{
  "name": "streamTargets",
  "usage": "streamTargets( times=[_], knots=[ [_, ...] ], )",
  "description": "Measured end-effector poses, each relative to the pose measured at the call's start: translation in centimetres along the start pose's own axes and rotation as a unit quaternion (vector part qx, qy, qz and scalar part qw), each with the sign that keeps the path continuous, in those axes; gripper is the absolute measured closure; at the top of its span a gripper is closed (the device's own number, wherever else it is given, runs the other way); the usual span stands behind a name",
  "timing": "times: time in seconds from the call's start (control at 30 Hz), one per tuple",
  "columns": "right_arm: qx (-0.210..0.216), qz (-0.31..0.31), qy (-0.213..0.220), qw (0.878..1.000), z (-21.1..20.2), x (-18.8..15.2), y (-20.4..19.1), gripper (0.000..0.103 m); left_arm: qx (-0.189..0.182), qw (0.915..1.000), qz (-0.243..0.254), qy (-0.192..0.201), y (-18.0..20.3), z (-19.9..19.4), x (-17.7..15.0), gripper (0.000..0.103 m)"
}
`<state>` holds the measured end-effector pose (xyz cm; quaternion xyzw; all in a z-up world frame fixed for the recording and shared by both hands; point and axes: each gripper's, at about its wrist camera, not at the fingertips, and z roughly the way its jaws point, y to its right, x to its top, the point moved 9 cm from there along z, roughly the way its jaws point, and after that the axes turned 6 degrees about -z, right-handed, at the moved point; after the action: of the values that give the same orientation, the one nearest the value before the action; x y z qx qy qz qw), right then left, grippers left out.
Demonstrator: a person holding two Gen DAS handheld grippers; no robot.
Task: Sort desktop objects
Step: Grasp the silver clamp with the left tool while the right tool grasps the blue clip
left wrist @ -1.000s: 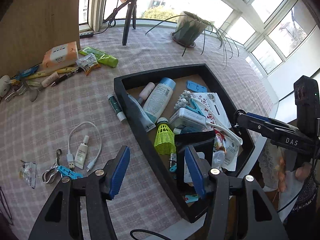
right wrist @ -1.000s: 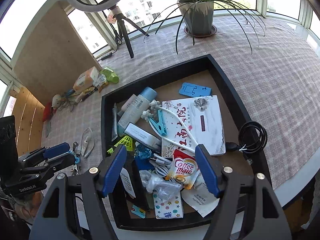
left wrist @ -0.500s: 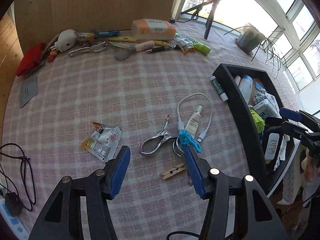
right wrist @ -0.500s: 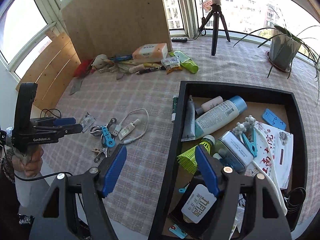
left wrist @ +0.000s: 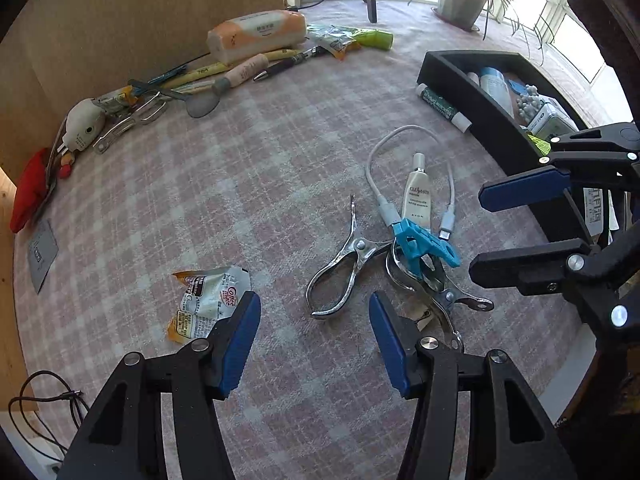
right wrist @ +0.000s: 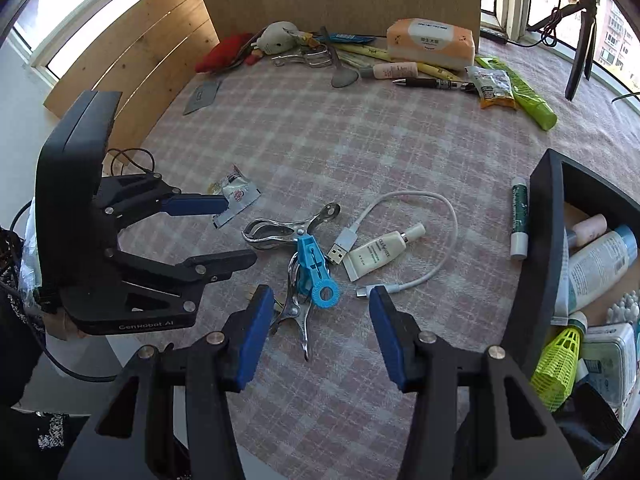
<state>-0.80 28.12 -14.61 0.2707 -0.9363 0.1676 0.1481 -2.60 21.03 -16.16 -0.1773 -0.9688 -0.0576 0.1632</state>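
Loose items lie on the checked cloth: two metal clips [left wrist: 344, 264] [right wrist: 280, 232], a blue plastic clip [left wrist: 424, 240] [right wrist: 316, 268], a small cream tube [left wrist: 418, 196] [right wrist: 380, 254], a white USB cable [left wrist: 400, 136] [right wrist: 436, 208] and a Coffee-mate sachet [left wrist: 208, 300] [right wrist: 236, 196]. My left gripper [left wrist: 314, 340] [right wrist: 236, 228] is open and empty, just short of the metal clip, with the sachet by its left finger. My right gripper [right wrist: 316, 328] [left wrist: 480, 232] is open and empty over the clips. The black tray [left wrist: 480, 100] [right wrist: 548, 240] sits to the right with several items inside.
A row of items lies along the back wooden board: tissue pack [left wrist: 256, 36] [right wrist: 432, 44], pens, spoon [right wrist: 344, 76], green tube [right wrist: 528, 96], red cloth [left wrist: 28, 196]. A green stick [left wrist: 440, 108] [right wrist: 520, 216] lies against the tray's outer wall. Cables hang at the table's left edge [left wrist: 48, 396].
Both grippers have swung from over the tray to the loose items on the cloth and come closer to the clips. Both stay open and empty.
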Motion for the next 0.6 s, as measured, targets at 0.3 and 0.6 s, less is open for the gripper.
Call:
streamTargets(
  times=[0.3,0.6],
  knots=[
    [0.016,-0.011,-0.03,0.999,3.5,1.2,0.2,0.061,-0.013,0.9997,0.02,-0.002,0.4,1.4,0.9,0.057],
    [0.039,0.02,-0.035,0.998,4.7,1.7,0.4,0.084,-0.02,0.9996,0.019,-0.004,0.8,2.0,1.4,0.071]
  ],
)
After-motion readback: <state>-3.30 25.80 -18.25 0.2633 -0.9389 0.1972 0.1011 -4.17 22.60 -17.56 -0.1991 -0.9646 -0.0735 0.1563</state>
